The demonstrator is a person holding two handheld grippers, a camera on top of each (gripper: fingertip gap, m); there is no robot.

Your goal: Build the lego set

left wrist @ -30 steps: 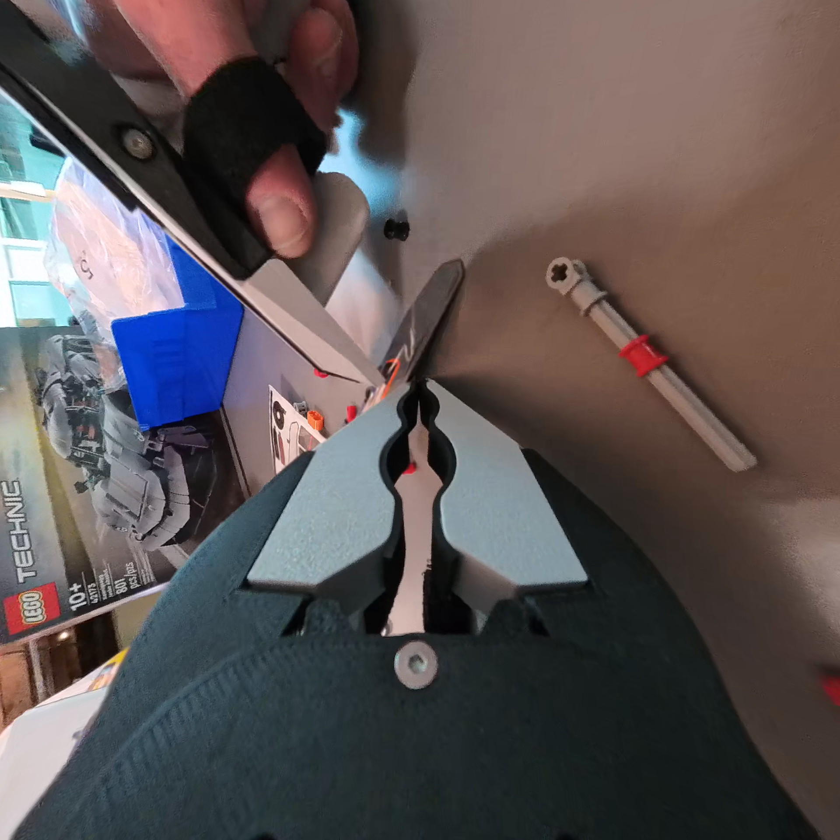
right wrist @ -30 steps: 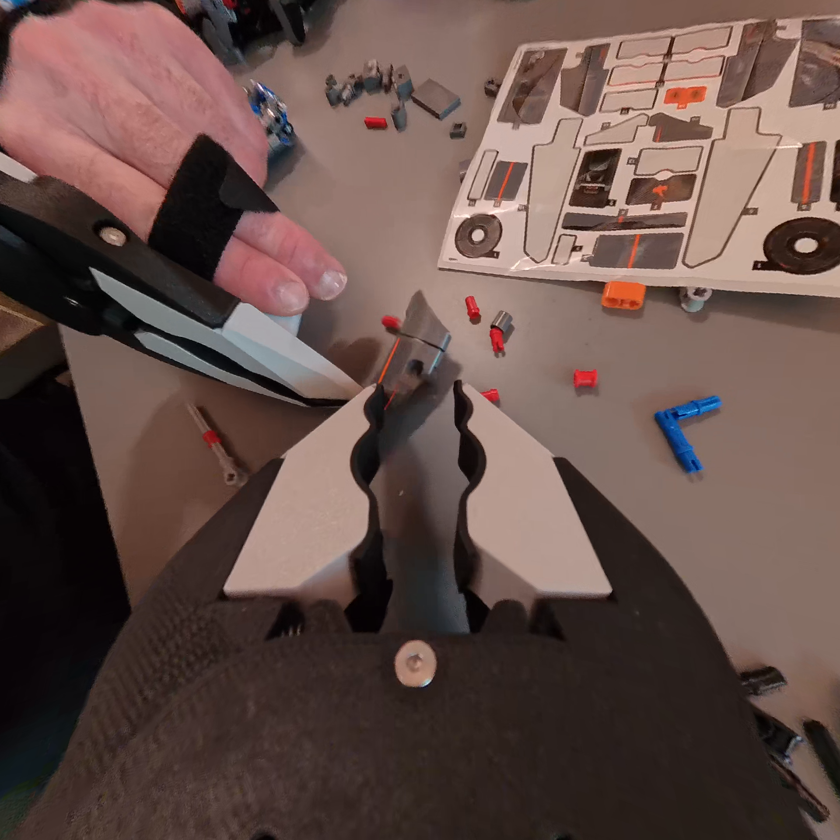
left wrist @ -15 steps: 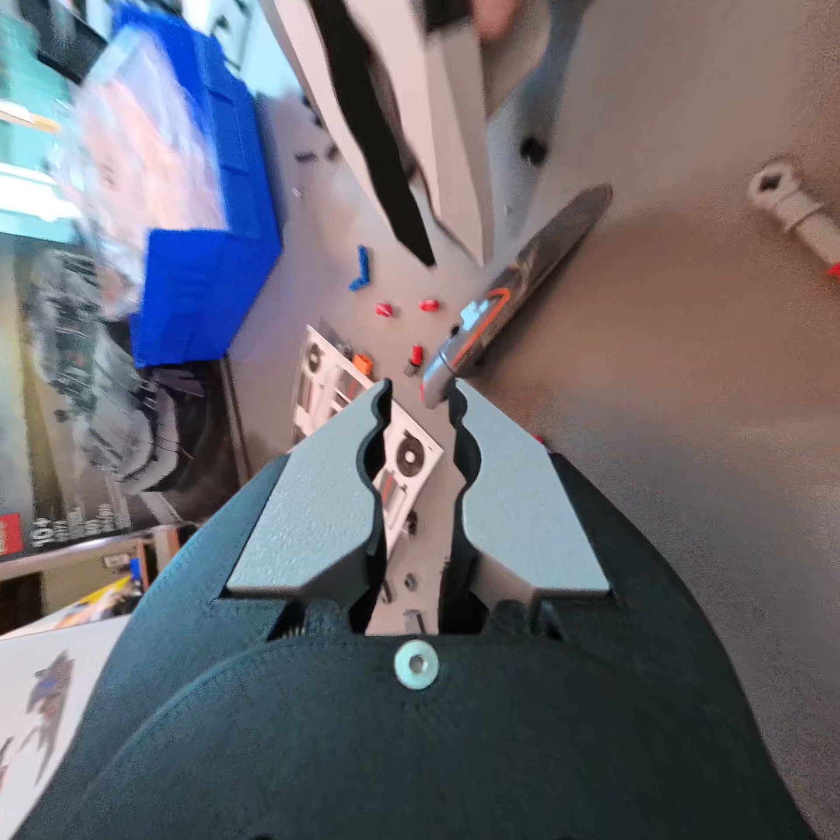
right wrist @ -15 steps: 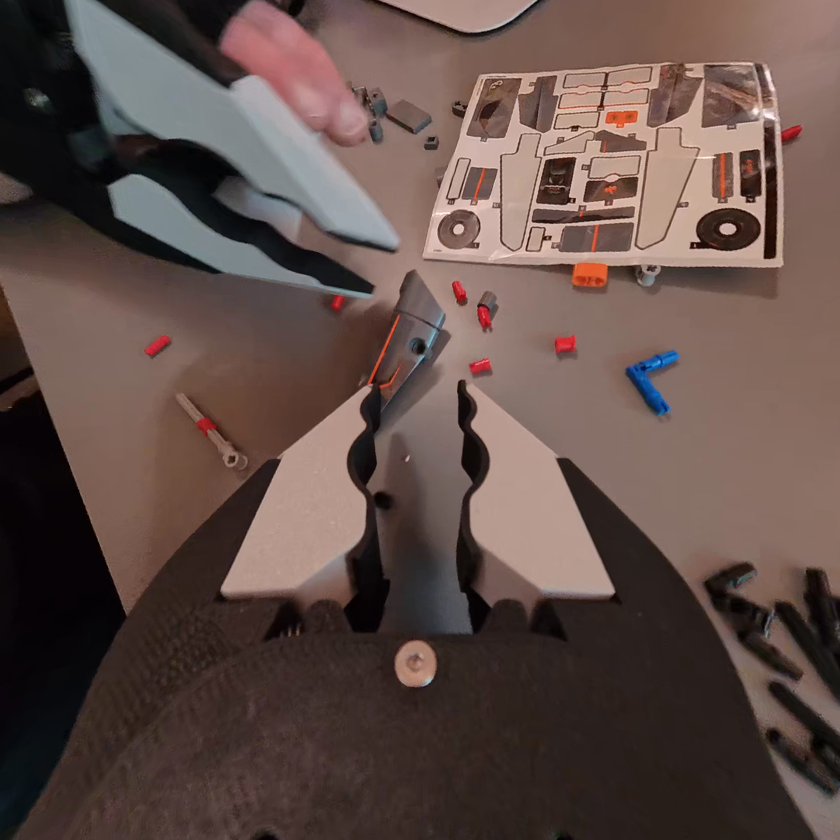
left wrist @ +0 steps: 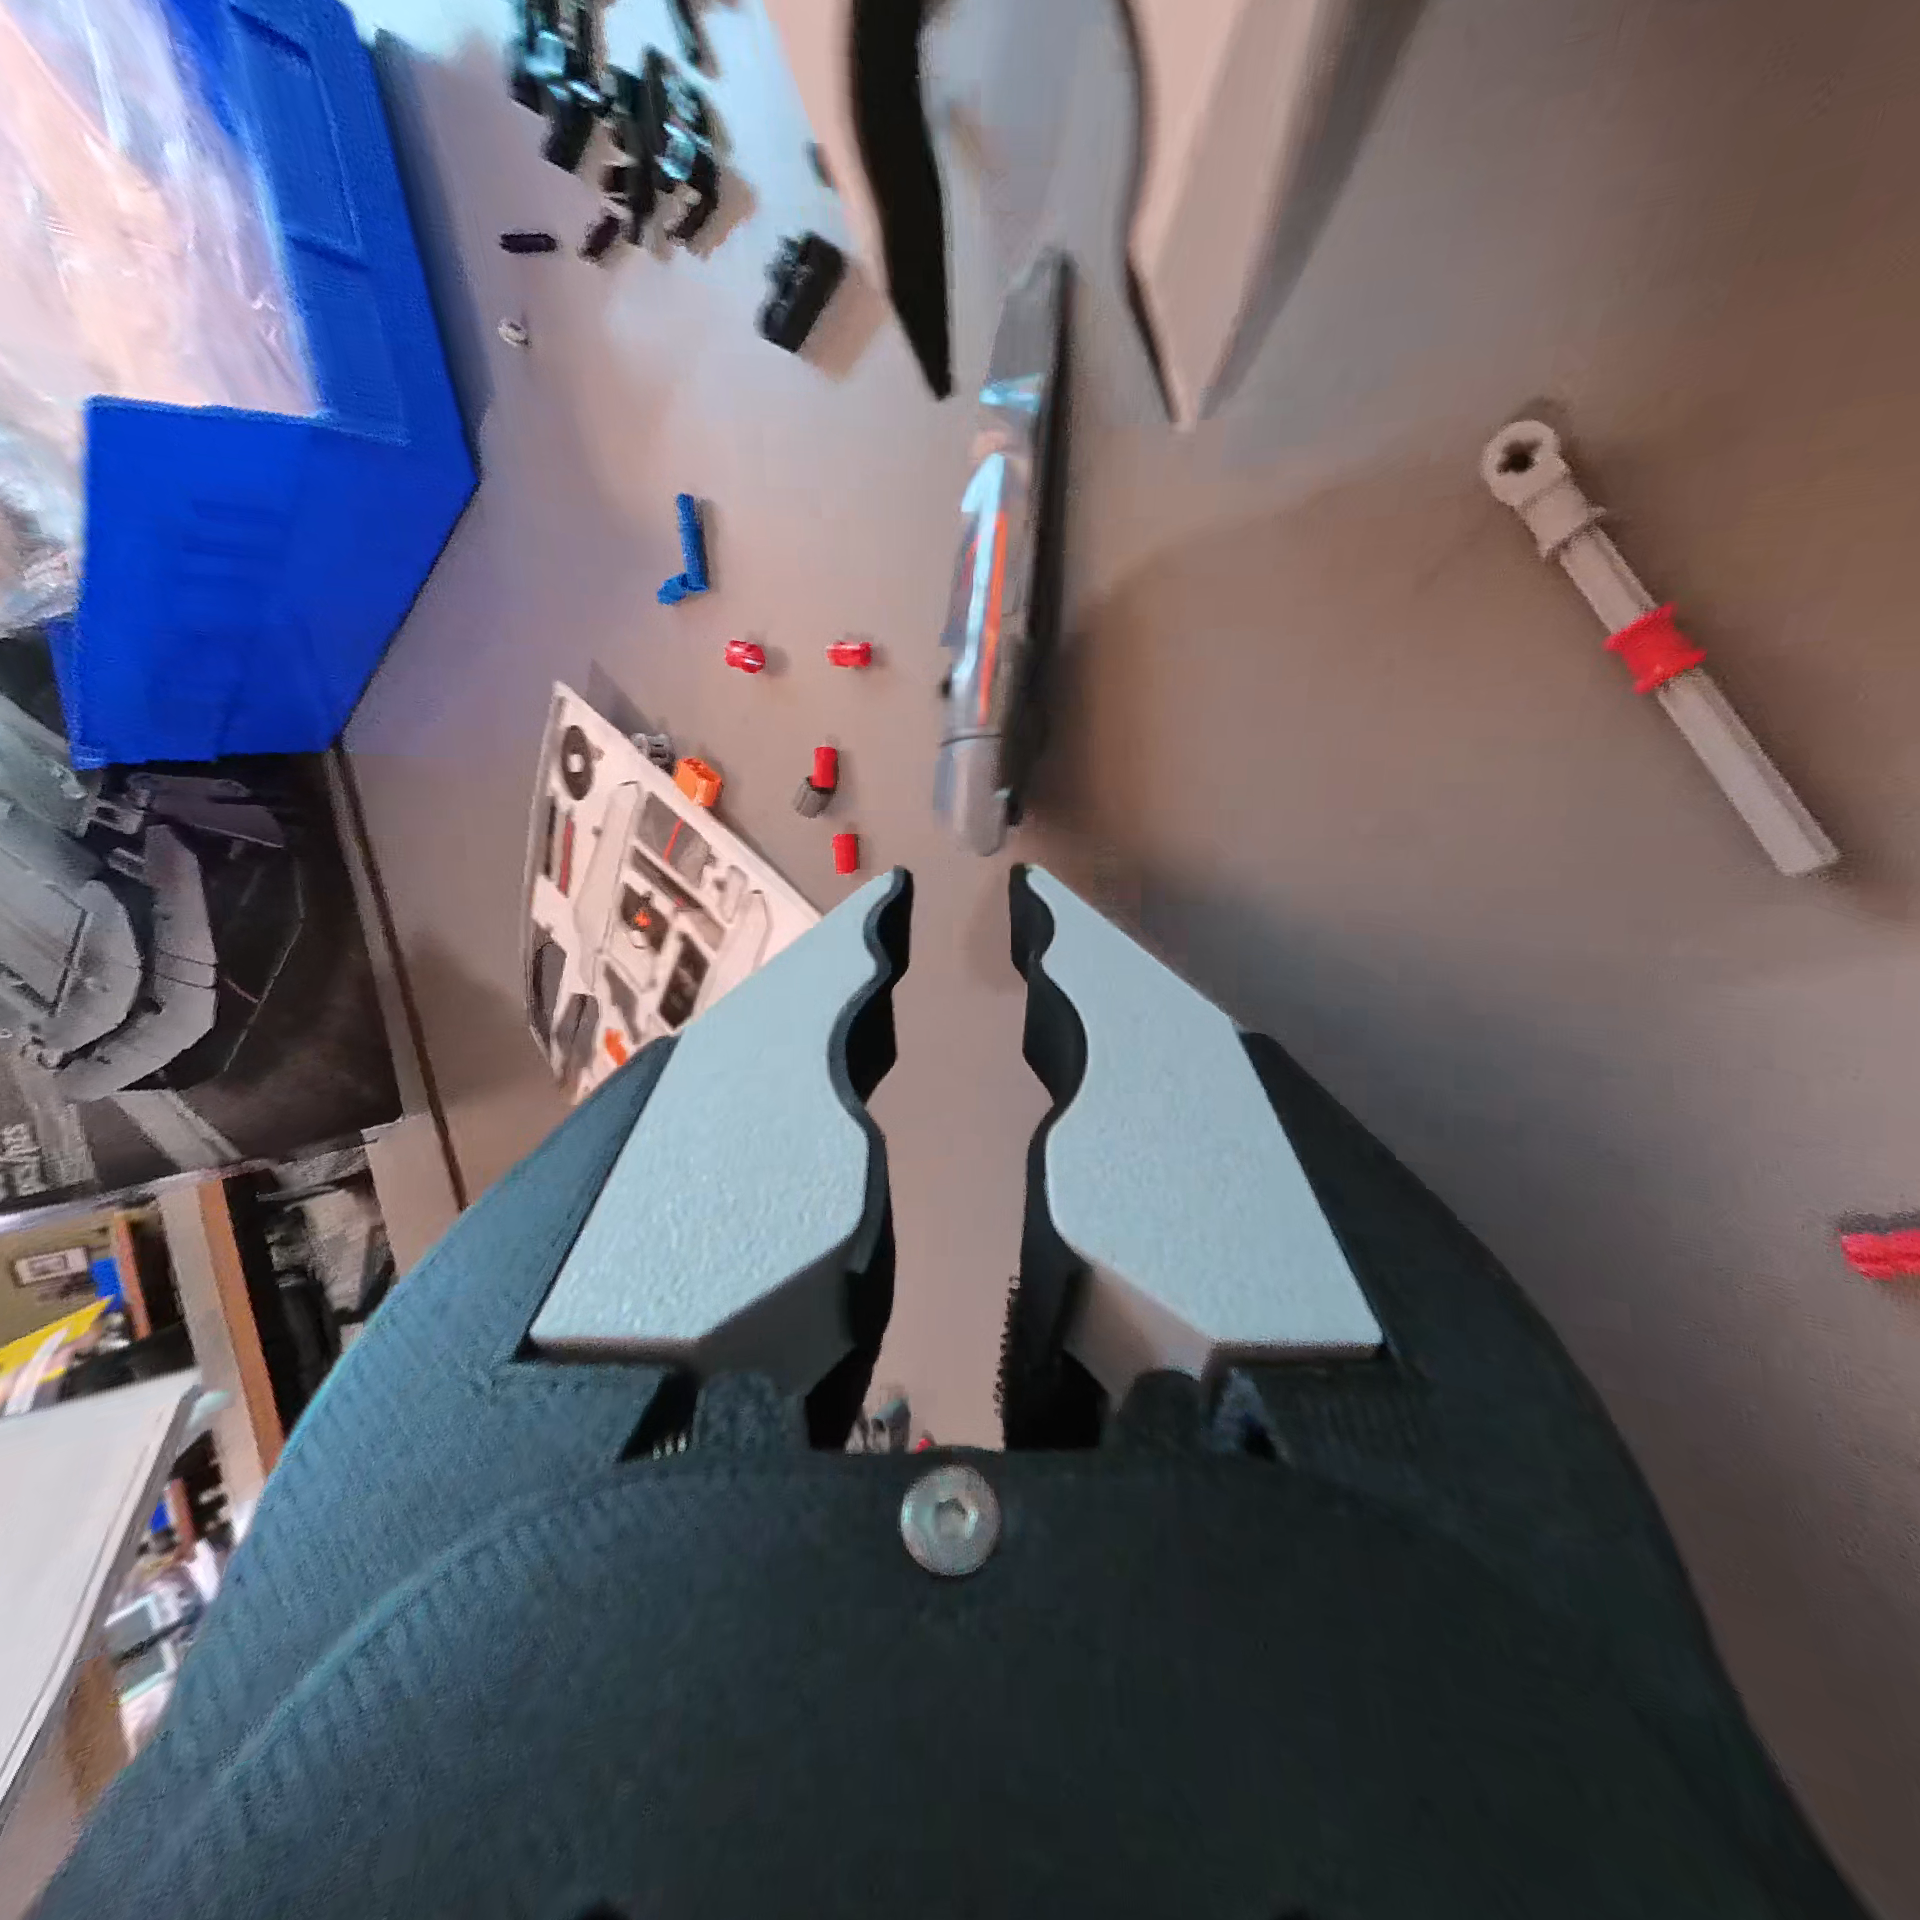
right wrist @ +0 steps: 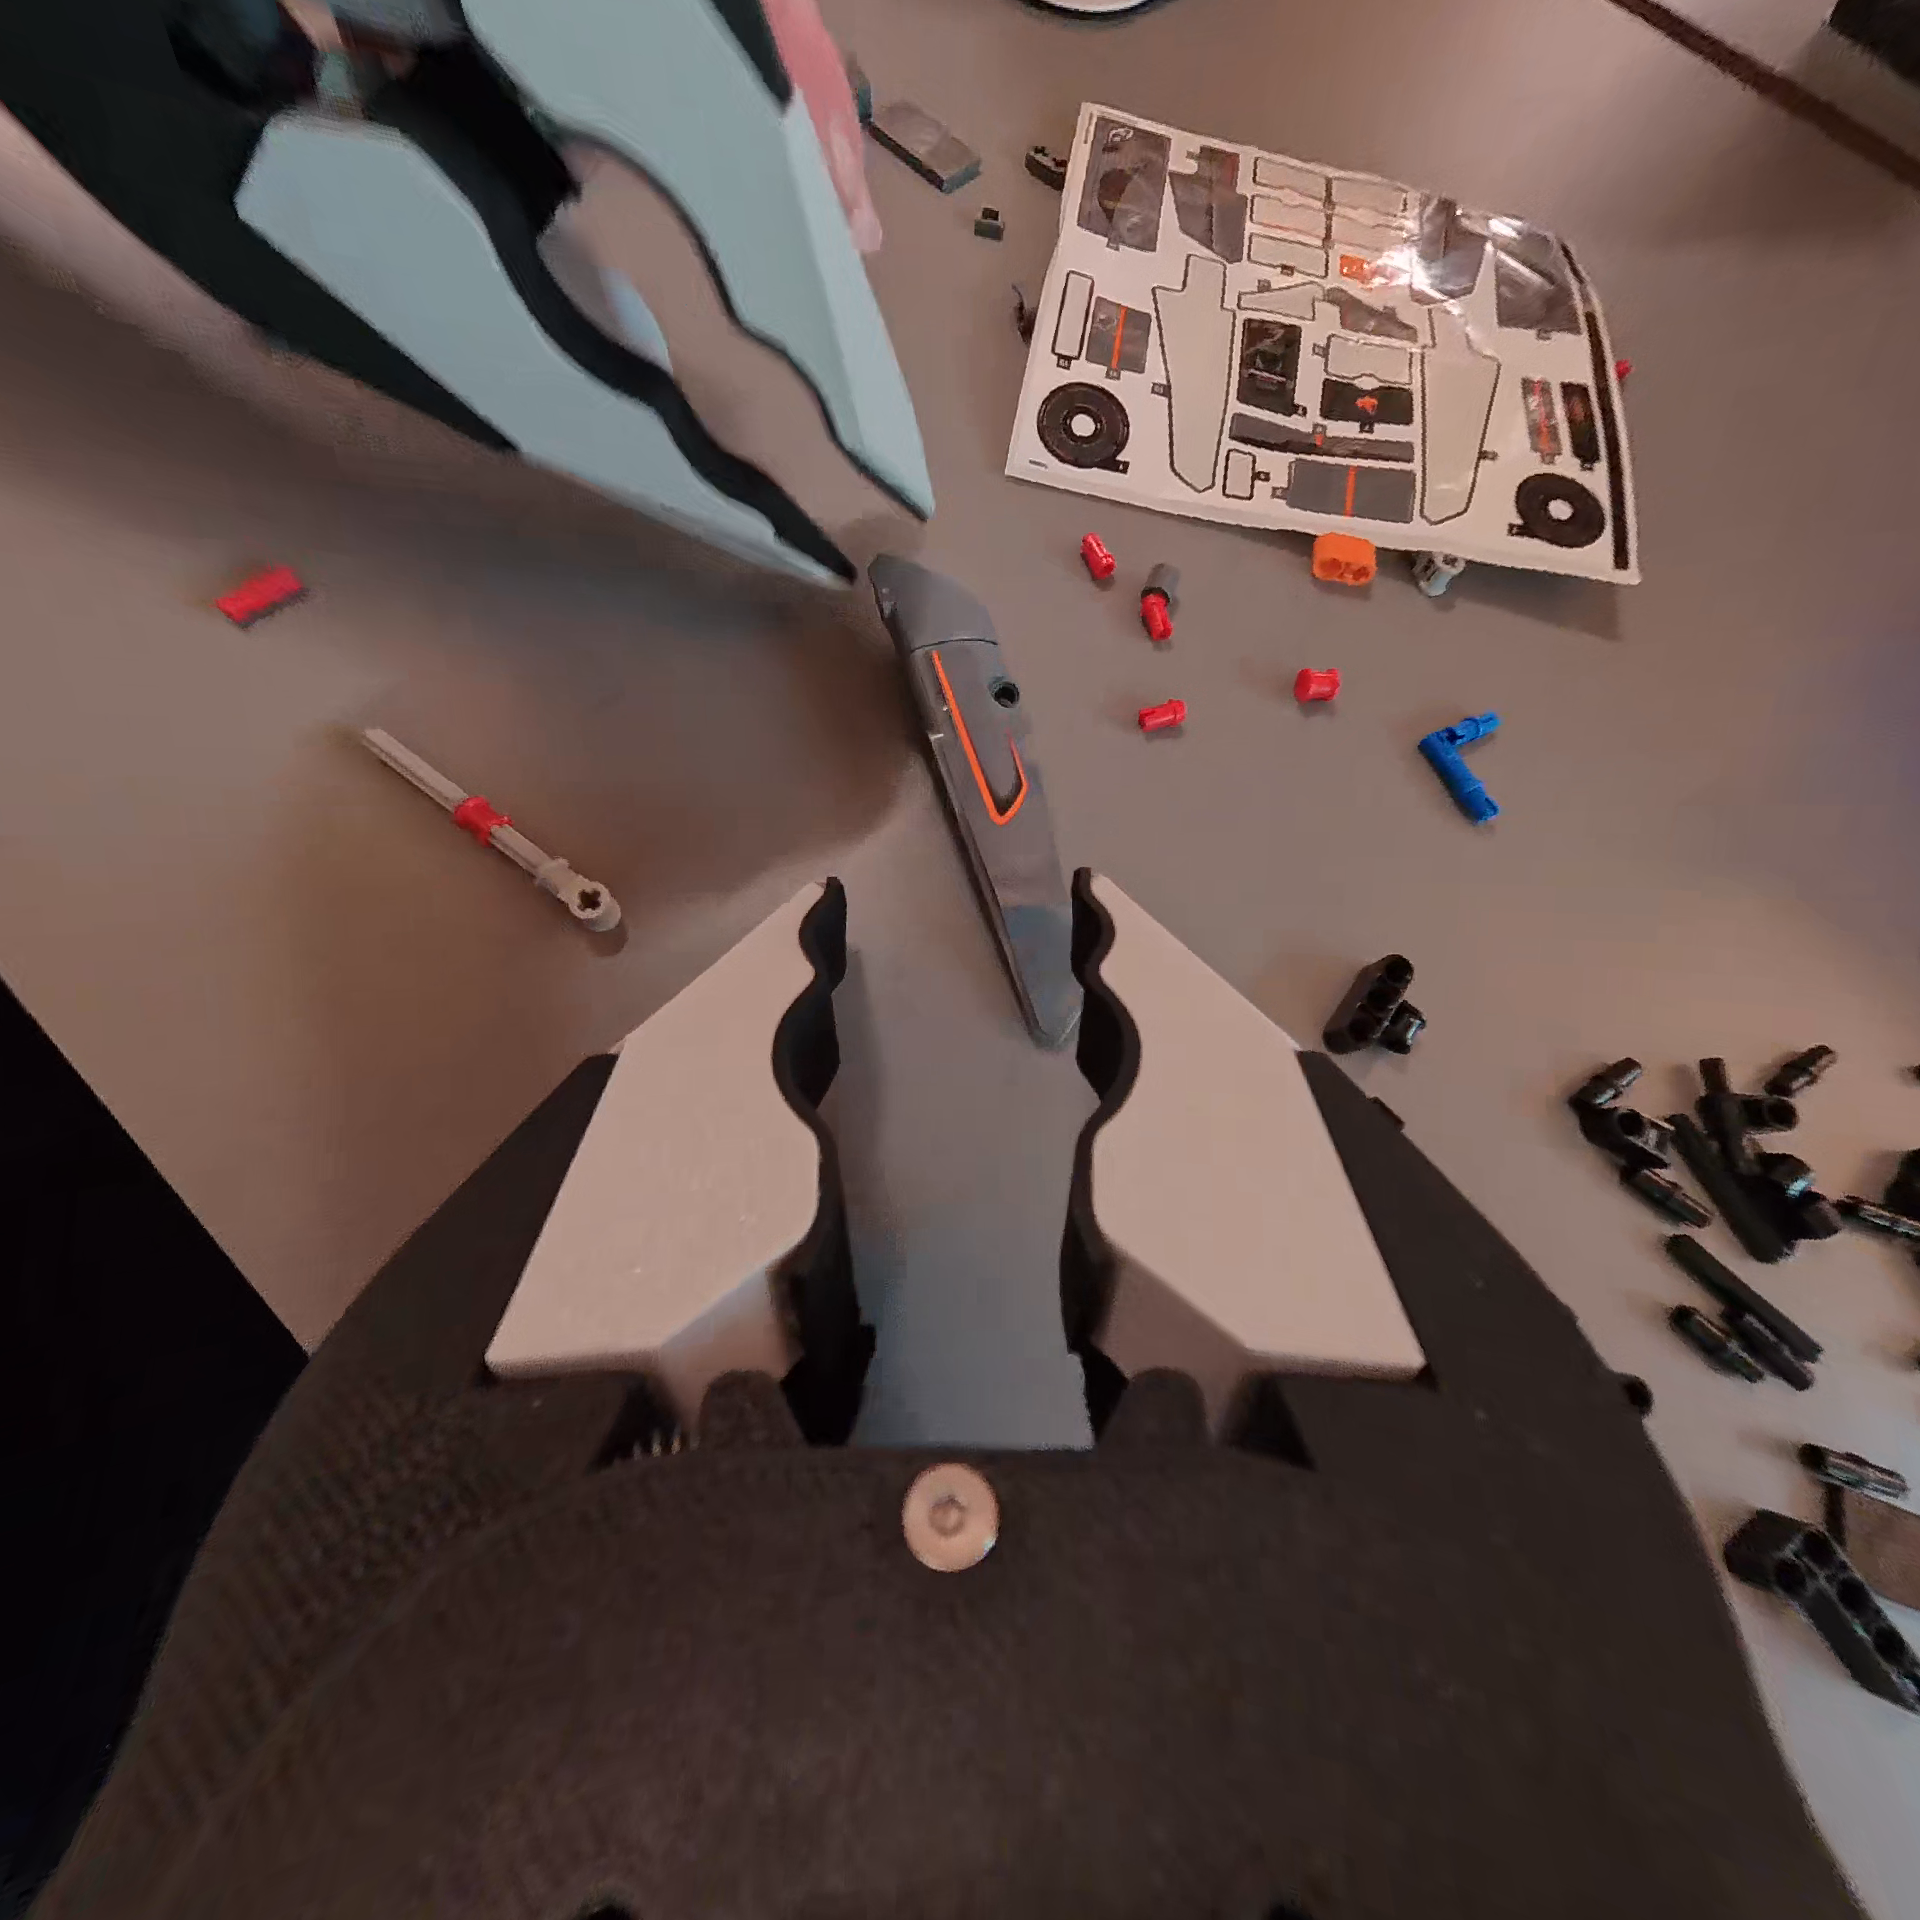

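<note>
The left gripper (left wrist: 961, 894) has let go of the grey panel (right wrist: 977, 790), now lying mid-frame; the right gripper (right wrist: 956, 904) also gapes empty, so regrasping likely follows.

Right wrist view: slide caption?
Open right gripper above long grey panel with orange stripe; open left gripper beyond it.

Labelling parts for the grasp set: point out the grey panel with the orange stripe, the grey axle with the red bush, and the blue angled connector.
grey panel with orange stripe (right wrist: 982, 769), right wrist view, mid-body beside the stripe.
grey axle with red bush (right wrist: 488, 821), right wrist view, on the shaft by the bush.
blue angled connector (right wrist: 1455, 764), right wrist view, at its elbow.
</note>
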